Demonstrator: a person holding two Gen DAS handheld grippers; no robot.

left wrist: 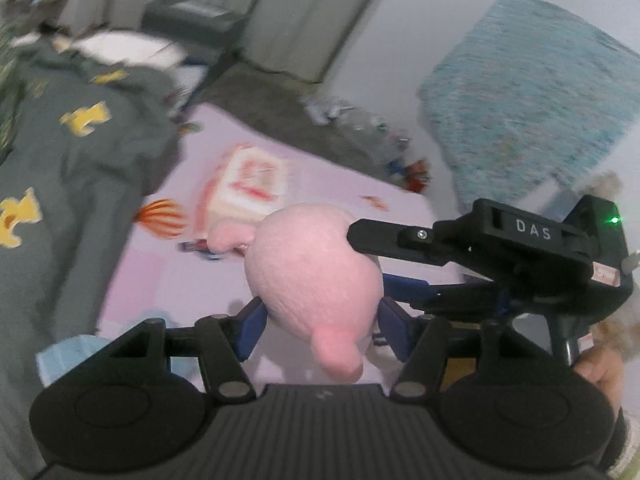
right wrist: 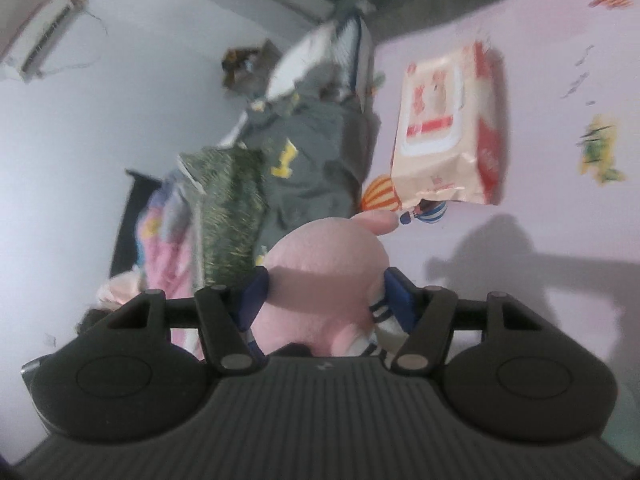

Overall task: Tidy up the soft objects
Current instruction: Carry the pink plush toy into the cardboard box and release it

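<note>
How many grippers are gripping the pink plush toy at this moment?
2. The left gripper clamps the pink plush toy from below between its blue pads. The right gripper reaches in from the right and grips its upper side; its own camera shows the pads pressing the toy.

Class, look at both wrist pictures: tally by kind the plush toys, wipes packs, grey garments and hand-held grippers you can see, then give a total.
Pink plush toy: 1
Wipes pack: 1
Grey garment: 1
Hand-held grippers, left and right: 2
Total: 5

One pink plush toy (left wrist: 316, 264), one wipes pack (left wrist: 252, 184), two hand-held grippers, one grey blanket (left wrist: 80, 152).
</note>
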